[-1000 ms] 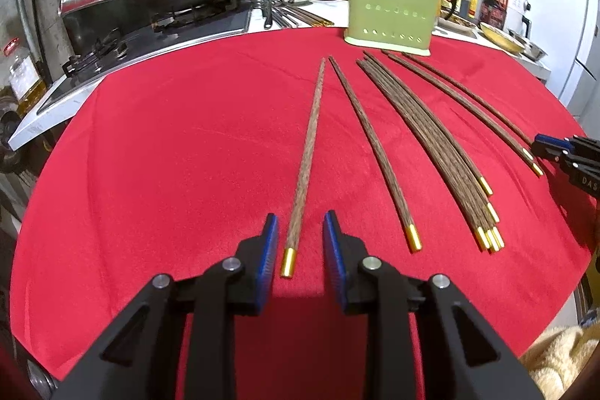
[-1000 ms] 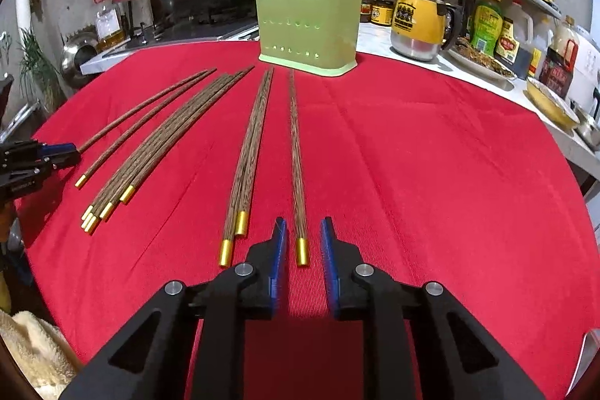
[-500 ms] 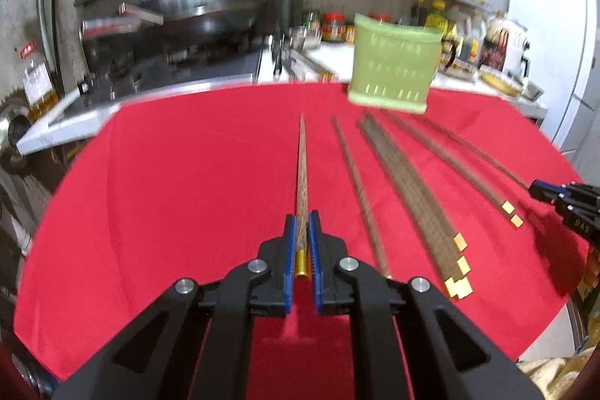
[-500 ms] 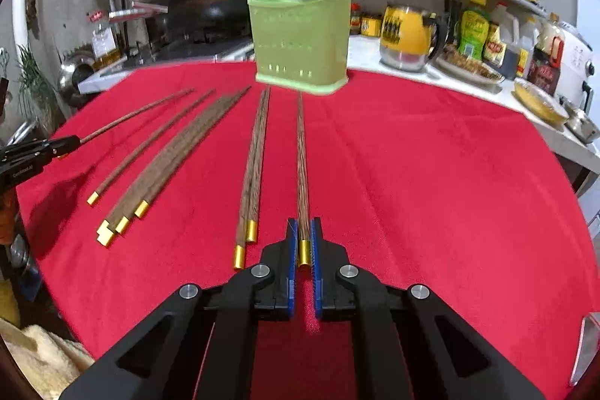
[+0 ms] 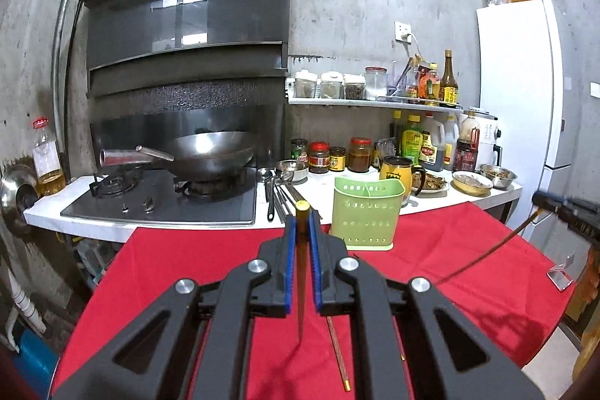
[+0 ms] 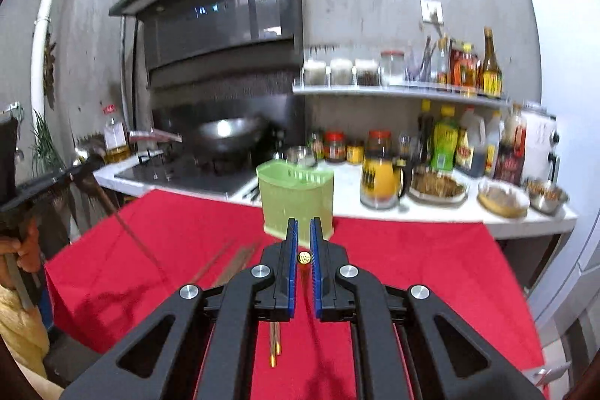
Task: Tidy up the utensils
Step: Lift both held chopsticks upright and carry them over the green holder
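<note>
My left gripper (image 5: 302, 231) is shut on a brown wooden chopstick (image 5: 301, 272), held upright with its gold end up and its thin tip hanging above the red cloth (image 5: 187, 261). My right gripper (image 6: 303, 242) is shut on another chopstick (image 6: 304, 257), seen end-on by its gold cap. The green perforated utensil holder (image 5: 365, 212) stands at the cloth's far edge, ahead of both grippers; it also shows in the right wrist view (image 6: 296, 201). More chopsticks lie on the cloth (image 6: 275, 343). The right gripper with its chopstick shows at the right in the left wrist view (image 5: 570, 212).
A stove with a wok (image 5: 210, 156) is at the back left. Jars, bottles, a yellow mug (image 5: 397, 171) and bowls crowd the white counter behind the holder. A white fridge (image 5: 525, 100) stands at the right. A small metal stand (image 5: 560, 274) sits on the cloth's right edge.
Both grippers closed on a chopstick, then lifted and tilted up, so the chopsticks now hang off the cloth and the views face the back wall.
</note>
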### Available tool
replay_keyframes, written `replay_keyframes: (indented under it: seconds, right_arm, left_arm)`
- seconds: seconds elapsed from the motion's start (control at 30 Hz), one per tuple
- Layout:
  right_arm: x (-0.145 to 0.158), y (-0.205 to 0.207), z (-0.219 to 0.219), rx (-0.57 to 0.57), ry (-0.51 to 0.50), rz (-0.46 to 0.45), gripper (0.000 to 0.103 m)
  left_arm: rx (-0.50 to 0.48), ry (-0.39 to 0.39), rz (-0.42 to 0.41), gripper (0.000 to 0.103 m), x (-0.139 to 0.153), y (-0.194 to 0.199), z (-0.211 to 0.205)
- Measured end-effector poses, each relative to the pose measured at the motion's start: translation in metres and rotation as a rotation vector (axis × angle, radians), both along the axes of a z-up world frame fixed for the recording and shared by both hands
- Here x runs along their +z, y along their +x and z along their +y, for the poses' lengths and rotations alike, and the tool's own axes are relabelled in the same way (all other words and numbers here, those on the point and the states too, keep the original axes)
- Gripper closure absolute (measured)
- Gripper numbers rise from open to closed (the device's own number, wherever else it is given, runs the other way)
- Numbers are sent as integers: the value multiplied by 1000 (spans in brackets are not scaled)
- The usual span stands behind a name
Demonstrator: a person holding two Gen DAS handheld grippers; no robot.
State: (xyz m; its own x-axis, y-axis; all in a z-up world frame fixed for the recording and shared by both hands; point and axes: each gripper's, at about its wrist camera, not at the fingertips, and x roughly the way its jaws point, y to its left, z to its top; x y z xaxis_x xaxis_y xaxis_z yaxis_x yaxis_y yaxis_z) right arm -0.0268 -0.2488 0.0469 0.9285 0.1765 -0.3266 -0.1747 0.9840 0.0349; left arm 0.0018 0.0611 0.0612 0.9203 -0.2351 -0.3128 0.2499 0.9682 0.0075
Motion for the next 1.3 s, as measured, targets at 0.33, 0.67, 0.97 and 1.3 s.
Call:
replay_keyframes:
  seconds: [0.33,0.67,0.97,1.3]
  right_arm:
    - [19,23,1,1,1,1,96]
    - [-31,65,8,-8,-38,166,96]
    - [-59,57,9,-17,-48,235,97]
    - [-28,91,2,-19,-21,134,97]
  left_arm:
    - [10,-11,19,96,-7,8,6]
    - [33,50,193,96,-47,37,1]
    - [16,55,263,97,-67,35,1]
    - [-28,55,111,97,-24,73,-27]
